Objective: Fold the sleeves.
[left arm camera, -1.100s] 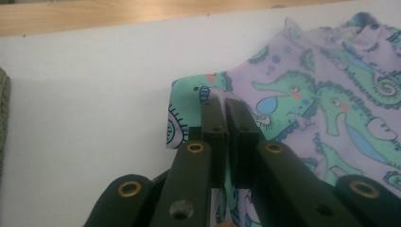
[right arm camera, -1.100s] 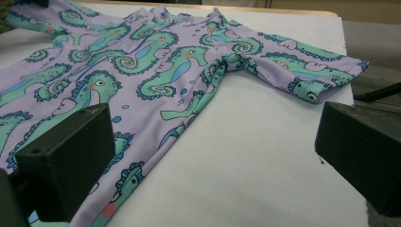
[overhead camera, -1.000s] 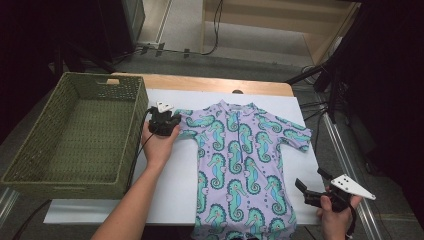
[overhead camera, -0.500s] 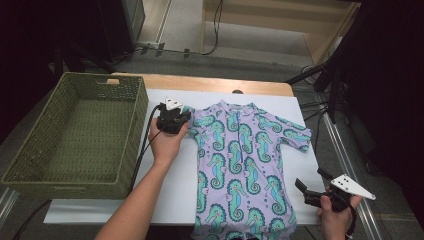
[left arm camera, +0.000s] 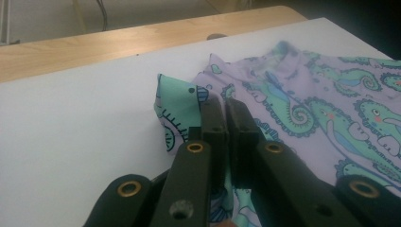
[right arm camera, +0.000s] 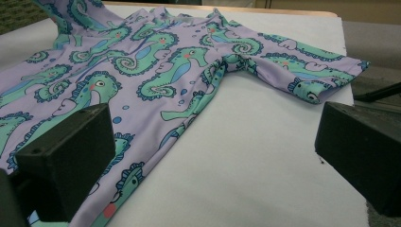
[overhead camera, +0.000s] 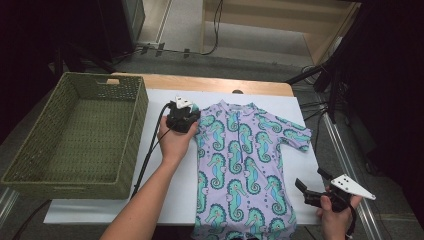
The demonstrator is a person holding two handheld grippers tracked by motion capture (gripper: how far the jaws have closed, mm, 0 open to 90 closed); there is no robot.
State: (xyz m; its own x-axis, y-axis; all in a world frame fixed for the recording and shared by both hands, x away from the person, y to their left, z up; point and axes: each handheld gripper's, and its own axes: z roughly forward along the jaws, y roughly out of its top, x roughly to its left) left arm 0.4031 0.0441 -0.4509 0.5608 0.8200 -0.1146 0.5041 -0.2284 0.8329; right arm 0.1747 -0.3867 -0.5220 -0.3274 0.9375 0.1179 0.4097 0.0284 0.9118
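A lilac child's shirt printed with teal seahorses lies flat on the white table top. My left gripper is at the shirt's left shoulder, shut on the left sleeve. In the left gripper view the jaws press together with the sleeve fabric bunched and lifted between them. My right gripper is held off the table's front right corner, just right of the shirt's hem. It is open, its pads wide apart with nothing between them, facing the shirt and its right sleeve.
A green woven basket with nothing in it stands at the table's left side, close to my left forearm. A strip of bare wood runs along the far edge. Cables and dark stands lie on the floor beyond and to the right.
My left hand has moved right and slightly away, carrying the pinched sleeve in toward the shirt's body. The right gripper has stayed where it was.
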